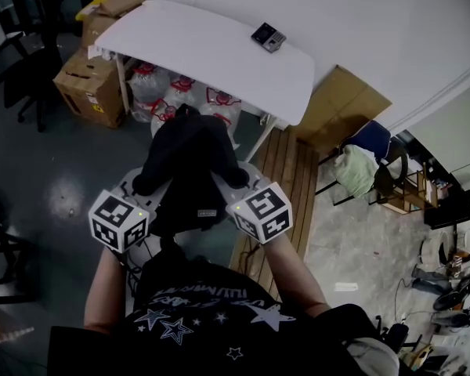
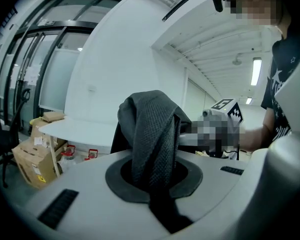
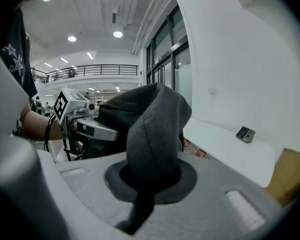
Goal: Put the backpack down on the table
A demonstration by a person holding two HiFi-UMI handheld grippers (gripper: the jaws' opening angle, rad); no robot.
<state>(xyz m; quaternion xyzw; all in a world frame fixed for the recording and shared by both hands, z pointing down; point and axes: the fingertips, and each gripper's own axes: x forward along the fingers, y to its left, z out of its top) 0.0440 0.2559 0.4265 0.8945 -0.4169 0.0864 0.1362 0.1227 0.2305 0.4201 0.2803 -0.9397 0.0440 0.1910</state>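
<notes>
the black backpack (image 1: pixel 189 167) hangs in the air in front of the person, over the floor. it is not over the white worktop (image 1: pixel 211 49) yet. the left gripper (image 2: pixel 152 179) is squeezed tight on a dark mesh strap of the bag. the right gripper (image 3: pixel 149 181) is squeezed tight on a fold of grey cloth on the bag's other side. so both pinch the bag, one on each side, and it sags between them.

i think the job now is to carry it forward and lay it down. to do that well, both grippers should go together, at the same height, so the bag does not tip or twist. it has to come up above the worktop's edge first, or its bottom will bump there. the near middle of the worktop is bare, so that looks like a good spot. the little grey gadget (image 1: pixel 268 37) sits near the far side, so aim away from it. the bag is soft and may flop over, so let its bottom rest flat before either gripper lets go.
</notes>
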